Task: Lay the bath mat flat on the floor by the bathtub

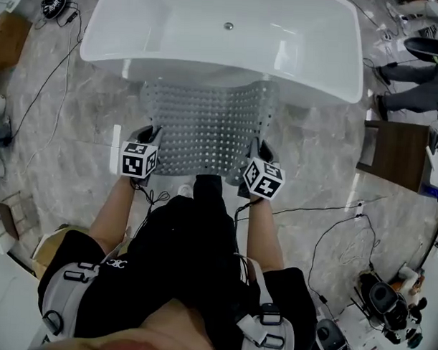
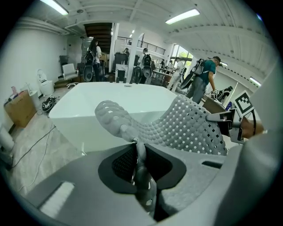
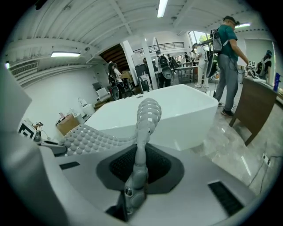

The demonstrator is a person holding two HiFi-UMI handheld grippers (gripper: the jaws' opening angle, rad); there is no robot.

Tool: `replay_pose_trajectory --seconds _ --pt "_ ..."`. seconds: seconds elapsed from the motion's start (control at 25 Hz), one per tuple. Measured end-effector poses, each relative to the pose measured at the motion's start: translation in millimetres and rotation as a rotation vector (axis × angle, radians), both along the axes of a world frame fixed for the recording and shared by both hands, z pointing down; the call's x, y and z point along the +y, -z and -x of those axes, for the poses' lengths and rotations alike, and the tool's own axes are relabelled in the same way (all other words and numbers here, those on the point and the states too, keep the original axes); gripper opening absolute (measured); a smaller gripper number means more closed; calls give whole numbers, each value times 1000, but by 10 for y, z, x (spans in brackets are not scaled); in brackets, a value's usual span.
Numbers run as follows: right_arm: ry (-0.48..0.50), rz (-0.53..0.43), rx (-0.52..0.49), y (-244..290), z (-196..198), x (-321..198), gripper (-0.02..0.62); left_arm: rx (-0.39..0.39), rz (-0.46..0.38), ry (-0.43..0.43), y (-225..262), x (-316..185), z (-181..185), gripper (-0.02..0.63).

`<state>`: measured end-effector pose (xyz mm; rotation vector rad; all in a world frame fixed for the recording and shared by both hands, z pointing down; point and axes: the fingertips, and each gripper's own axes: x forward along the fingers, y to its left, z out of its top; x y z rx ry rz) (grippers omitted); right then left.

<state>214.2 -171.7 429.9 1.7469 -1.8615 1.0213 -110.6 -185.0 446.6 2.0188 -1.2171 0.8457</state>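
A grey perforated bath mat (image 1: 205,121) hangs stretched between my two grippers, just in front of the white bathtub (image 1: 224,34). My left gripper (image 1: 150,136) is shut on the mat's near left corner, and my right gripper (image 1: 259,150) is shut on its near right corner. In the left gripper view the mat (image 2: 185,128) is pinched edge-on between the jaws (image 2: 139,156) and sags to the right. In the right gripper view the mat (image 3: 99,139) rises from the jaws (image 3: 138,165) as a thin strip, with the tub (image 3: 177,112) behind it. The mat's far edge curls near the tub wall.
Marbled grey floor (image 1: 77,130) surrounds the tub. Black cables (image 1: 324,232) run across the floor at left and right. A brown cabinet (image 1: 399,152) stands at the right, a cardboard box (image 1: 8,38) at far left. People (image 2: 203,77) stand beyond the tub.
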Motion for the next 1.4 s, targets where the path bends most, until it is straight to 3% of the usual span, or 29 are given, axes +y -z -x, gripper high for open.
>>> replay_pose_trajectory --seconds 0.28,0.6,0.92,1.24,1.4 --pt "-35 28 -7 -1336 -62 0 55 -25 16 -25 -1373 -216 18 52" --pt "-72 30 -12 -3011 -334 -175 57 -29 12 7 -3033 -462 -14 54" --pt "-44 20 -1 -4547 -464 -357 57 -42 7 9 -4516 -629 130 60" --pt "-58 68 -39 -5578 -627 -459 58 -69 12 -5 -5277 -884 271 62" --pt "-31 122 -31 -5929 -618 -469 69 -128 9 -28 -5453 -941 346 64"
